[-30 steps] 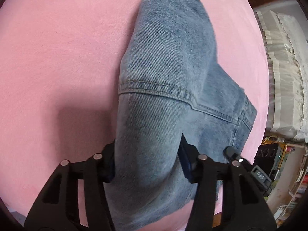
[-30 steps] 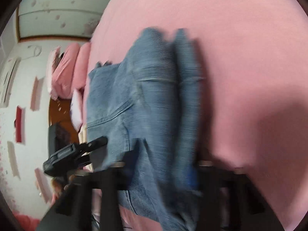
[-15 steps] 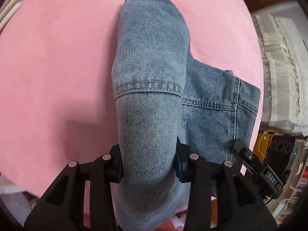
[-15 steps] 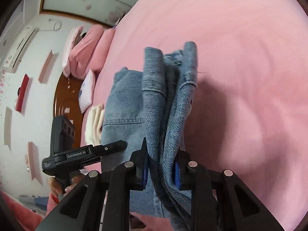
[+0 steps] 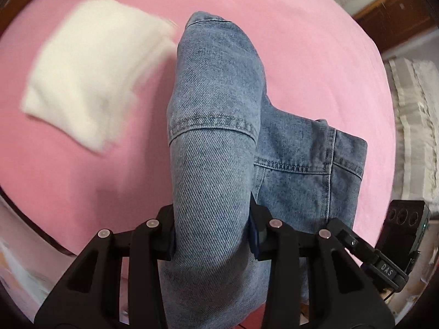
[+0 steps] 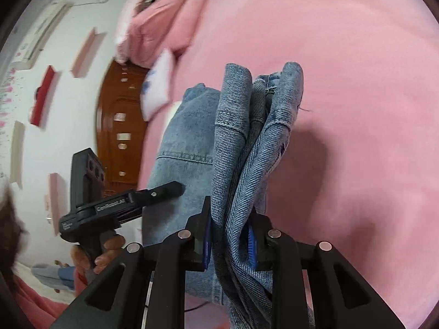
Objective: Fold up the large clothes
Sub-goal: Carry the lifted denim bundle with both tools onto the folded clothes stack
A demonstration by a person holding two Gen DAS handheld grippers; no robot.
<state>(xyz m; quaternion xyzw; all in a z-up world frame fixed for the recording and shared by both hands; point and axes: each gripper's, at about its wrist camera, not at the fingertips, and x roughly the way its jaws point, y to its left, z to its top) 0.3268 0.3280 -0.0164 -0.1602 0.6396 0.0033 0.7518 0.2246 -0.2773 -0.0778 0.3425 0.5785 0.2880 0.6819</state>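
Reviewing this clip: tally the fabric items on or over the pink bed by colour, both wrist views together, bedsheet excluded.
Blue denim: 1, the jeans, clamped in both the left gripper and the right gripper
White: 1, the folded cloth
Pink: 1, the pillow pile
White with blue print: 1, the small cushion
Total: 4

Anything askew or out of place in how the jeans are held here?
Nothing stands out. The left gripper and right gripper each clamp a bunched fold of the jeans above the pink bed.
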